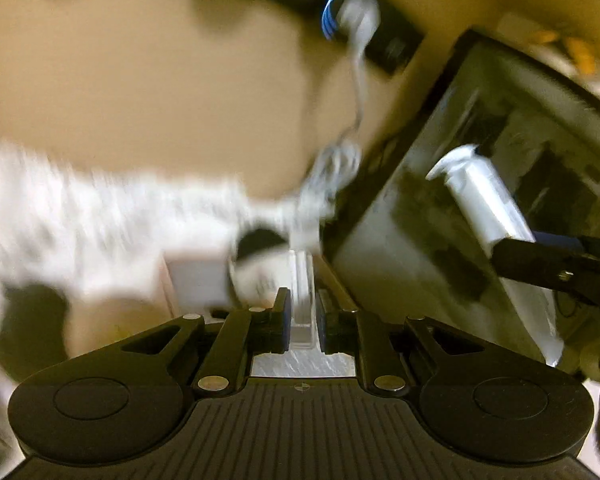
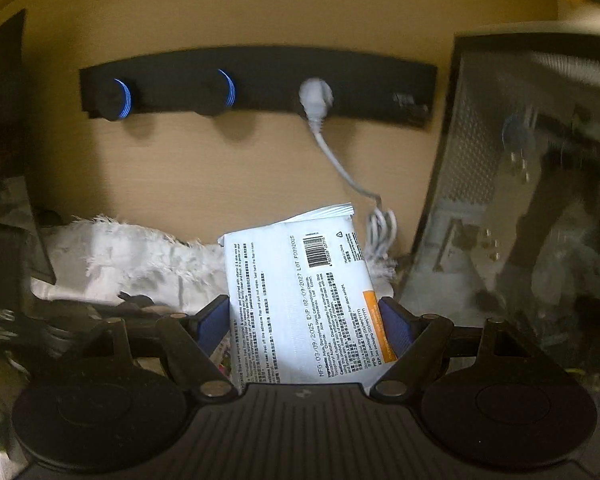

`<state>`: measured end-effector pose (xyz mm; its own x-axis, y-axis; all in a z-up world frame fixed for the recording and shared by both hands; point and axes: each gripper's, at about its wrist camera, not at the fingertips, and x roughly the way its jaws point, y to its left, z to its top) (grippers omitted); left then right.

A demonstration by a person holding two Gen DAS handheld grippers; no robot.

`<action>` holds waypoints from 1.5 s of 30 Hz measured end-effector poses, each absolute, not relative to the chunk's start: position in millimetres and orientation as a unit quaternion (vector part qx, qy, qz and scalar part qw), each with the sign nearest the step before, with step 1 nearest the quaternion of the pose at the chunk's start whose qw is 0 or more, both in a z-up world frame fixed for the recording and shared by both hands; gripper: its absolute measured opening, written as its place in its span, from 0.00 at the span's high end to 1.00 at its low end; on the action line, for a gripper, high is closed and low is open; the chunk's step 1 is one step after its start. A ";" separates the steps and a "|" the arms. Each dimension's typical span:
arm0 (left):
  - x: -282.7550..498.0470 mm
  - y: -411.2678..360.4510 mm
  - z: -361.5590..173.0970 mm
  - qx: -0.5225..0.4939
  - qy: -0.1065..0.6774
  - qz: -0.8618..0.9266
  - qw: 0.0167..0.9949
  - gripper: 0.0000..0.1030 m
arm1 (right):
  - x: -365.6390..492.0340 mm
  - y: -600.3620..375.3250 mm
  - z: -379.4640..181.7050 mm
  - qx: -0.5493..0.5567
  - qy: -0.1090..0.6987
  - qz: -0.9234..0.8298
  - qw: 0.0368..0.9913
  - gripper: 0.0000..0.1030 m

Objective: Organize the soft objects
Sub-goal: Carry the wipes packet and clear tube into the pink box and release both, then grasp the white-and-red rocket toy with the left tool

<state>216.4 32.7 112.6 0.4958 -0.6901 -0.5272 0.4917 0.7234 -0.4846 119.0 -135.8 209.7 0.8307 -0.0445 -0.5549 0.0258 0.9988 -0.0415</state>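
Left tongs are nearly closed, blue pads pinching a thin, clear-white, flat item; blur hides what it is. Beyond them a fluffy white cloth smears across the left side. A white cable runs down from a black power strip on the tan wall. A dark glass-fronted appliance is at right, and the other tool holds a white pack in front of it.

Right tongs stand wide, pads pressed on both edges of a white wipes pack, printed back up. The same cloth lies behind it at left, touching the wall. The cable's coiled end hangs just beside the pack's far right corner. The appliance fills the right side.
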 end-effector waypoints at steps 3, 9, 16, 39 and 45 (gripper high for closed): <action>216.2 32.2 93.8 -0.165 0.364 -0.326 0.857 0.83 | 129.0 -149.0 192.5 0.007 0.310 -0.019 0.951 0.23; 184.8 70.4 92.5 -0.185 0.353 -0.280 0.873 0.83 | 162.3 -158.9 149.6 0.056 0.344 -0.012 0.937 0.23; 101.5 126.2 78.3 -0.168 0.387 -0.240 0.874 0.83 | 213.7 -129.7 72.9 0.041 0.414 -0.013 0.909 0.23; 83.6 215.8 41.4 -0.217 0.438 -0.108 0.866 0.83 | 137.0 -73.3 114.9 -0.010 0.333 0.052 0.941 0.20; 82.9 237.3 38.9 -0.233 0.440 -0.084 0.863 0.83 | 142.0 14.1 91.2 -0.104 0.341 0.135 0.925 0.29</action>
<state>82.9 237.3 38.9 0.5978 -0.3511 -0.7207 -0.0600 0.8769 -0.4769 142.0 14.1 91.2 0.7315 0.1780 -0.6583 -0.3203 0.9419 -0.1013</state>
